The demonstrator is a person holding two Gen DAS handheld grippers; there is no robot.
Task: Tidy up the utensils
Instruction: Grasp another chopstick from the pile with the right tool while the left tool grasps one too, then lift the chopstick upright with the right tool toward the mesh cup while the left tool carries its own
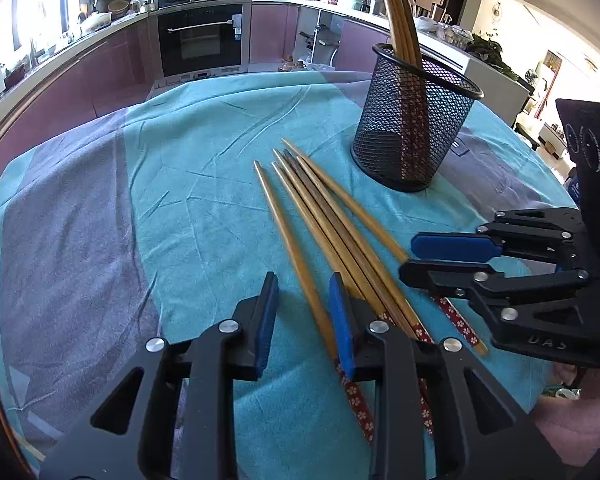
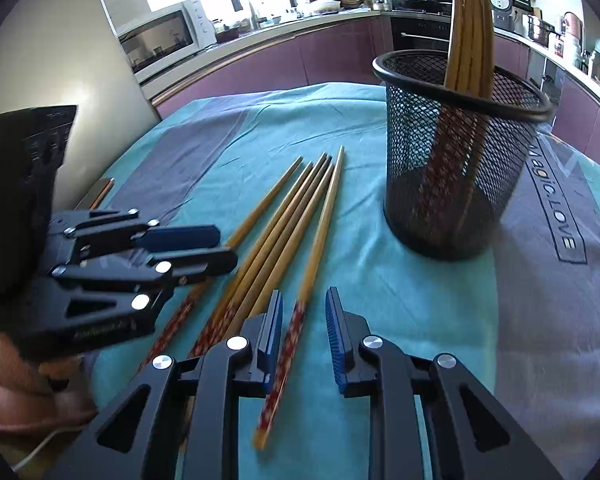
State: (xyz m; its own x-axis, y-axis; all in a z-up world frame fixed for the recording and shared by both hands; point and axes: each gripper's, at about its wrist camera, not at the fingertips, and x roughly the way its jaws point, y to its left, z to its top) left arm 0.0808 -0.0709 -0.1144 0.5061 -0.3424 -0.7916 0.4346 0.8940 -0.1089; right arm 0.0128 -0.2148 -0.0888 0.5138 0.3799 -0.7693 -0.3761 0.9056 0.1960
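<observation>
Both hand-held grippers are hovering low over the near ends of a row of chopsticks (image 1: pixel 332 240) that is lying on a surface (image 1: pixel 204 200) covered with a teal and grey cloth.

In the left wrist view, the left hand-held gripper (image 1: pixel 304 320) is holding its blue pads (image 1: pixel 342 320) apart, and the leftmost chopstick (image 1: pixel 296 256) is passing between them. The pads are not pressing on it, as far as I can tell. The other chopsticks are lying just to the right of its right pad.

In the right wrist view, the right hand-held gripper (image 2: pixel 303 332) is also standing with its jaws apart. The rightmost chopstick (image 2: pixel 320 240) is lying between its pads, close to the left pad, and its red flowered end is reaching toward the camera. I cannot see the pads clamping on it.

Each hand-held gripper is appearing from the side in the other camera, beside the bundle. Part of a person's hand (image 2: pixel 28 384) is showing under the left one.

Farther away and to the right, a black mesh holder (image 1: pixel 416 120) is standing upright on the cloth, apart from the lying chopsticks. Several chopsticks (image 1: pixel 398 12) are already standing in it, leaning, with their thin tips up.

Behind the surface, purple kitchen cabinets (image 1: pixel 100 68) and a built-in oven (image 1: pixel 200 36) are showing.
</observation>
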